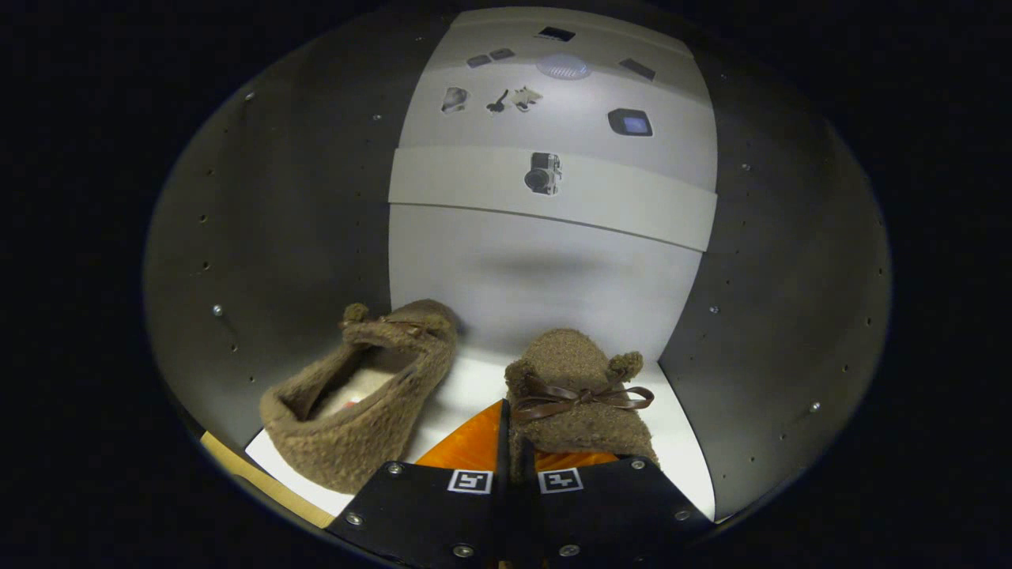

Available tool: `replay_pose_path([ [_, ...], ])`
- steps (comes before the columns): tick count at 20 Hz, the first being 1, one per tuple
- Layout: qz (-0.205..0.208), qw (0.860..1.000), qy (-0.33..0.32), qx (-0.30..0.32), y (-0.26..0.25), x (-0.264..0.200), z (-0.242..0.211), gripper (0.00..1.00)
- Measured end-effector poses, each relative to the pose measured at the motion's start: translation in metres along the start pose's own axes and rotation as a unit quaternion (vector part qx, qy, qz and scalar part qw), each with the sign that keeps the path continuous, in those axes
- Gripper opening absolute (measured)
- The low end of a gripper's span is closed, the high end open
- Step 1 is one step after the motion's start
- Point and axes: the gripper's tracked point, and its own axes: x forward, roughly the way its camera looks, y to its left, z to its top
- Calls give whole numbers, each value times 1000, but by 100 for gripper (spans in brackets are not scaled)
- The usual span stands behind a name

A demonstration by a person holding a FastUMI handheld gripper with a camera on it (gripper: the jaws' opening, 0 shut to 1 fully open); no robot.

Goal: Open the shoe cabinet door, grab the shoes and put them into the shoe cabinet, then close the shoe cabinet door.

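pinched tight, the gripper (514, 454) has its two fingers drawn together on the heel edge of the right shoe (581, 399), a fuzzy brown slipper with a ribbon bow, which sits just ahead of them on the white shelf floor (474, 387) of the shoe cabinet (261, 261). the left shoe (364, 395) already lies on the same floor just beside it, toe toward the pale back panel (545, 276), apart from the fingers. dark side walls close in on both sides, so the claw itself is reaching inside the cabinet. i judge the step in hand to be setting down the second shoe. next it calls for spreading the fingers to let the slipper go, backing straight out without dragging either shoe, then swinging the door shut; the door is not in sight from here.
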Motion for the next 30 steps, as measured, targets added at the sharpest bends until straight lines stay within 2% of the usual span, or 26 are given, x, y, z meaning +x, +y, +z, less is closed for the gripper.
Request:
replay_pose_path([
  [4,11,999,10,42,1,15,-3,9],
  [7,5,997,31,69,0,11,-11,18],
  [11,11,989,48,142,10,-10,-9,67],
  [13,17,984,25,178,14,-23,6,74],
  [16,5,980,30,196,14,-44,9,77],
  [20,-17,985,25,172,12,-61,4,81],
  [25,-34,988,-10,153,22,-111,14,81],
  [30,-46,984,-23,168,38,-179,10,82],
])
